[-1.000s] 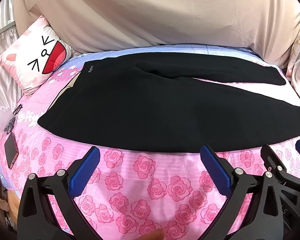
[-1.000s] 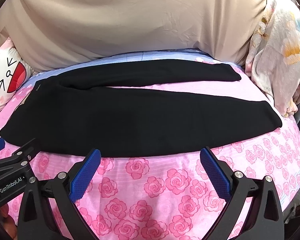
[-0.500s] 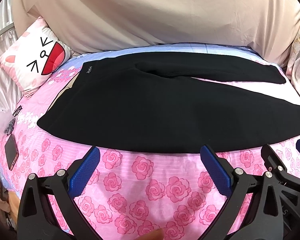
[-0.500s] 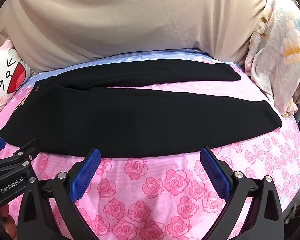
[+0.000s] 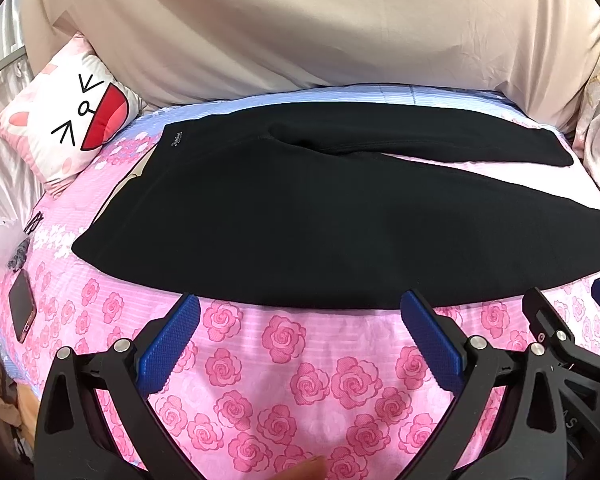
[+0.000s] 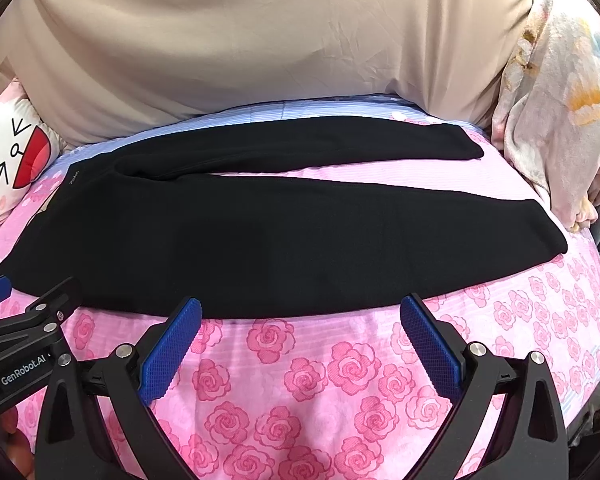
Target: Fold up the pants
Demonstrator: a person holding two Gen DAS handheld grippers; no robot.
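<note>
Black pants (image 5: 300, 220) lie spread flat on the pink rose bedsheet (image 5: 284, 368), waistband at the left, both legs running right and splayed apart. They also show in the right wrist view (image 6: 284, 236). My left gripper (image 5: 300, 312) is open and empty, hovering just in front of the pants' near edge. My right gripper (image 6: 300, 314) is open and empty, also just short of the near edge, to the right of the left one. Each gripper's tip shows at the other view's side.
A cat-face pillow (image 5: 68, 120) leans at the back left. A beige sheet (image 5: 300, 28) covers the wall behind. A phone (image 5: 22, 310) lies at the bed's left edge. A floral blanket (image 6: 556, 112) is bunched at the right.
Both grippers have edged slightly forward towards the pants' near edge. The pants have not moved.
</note>
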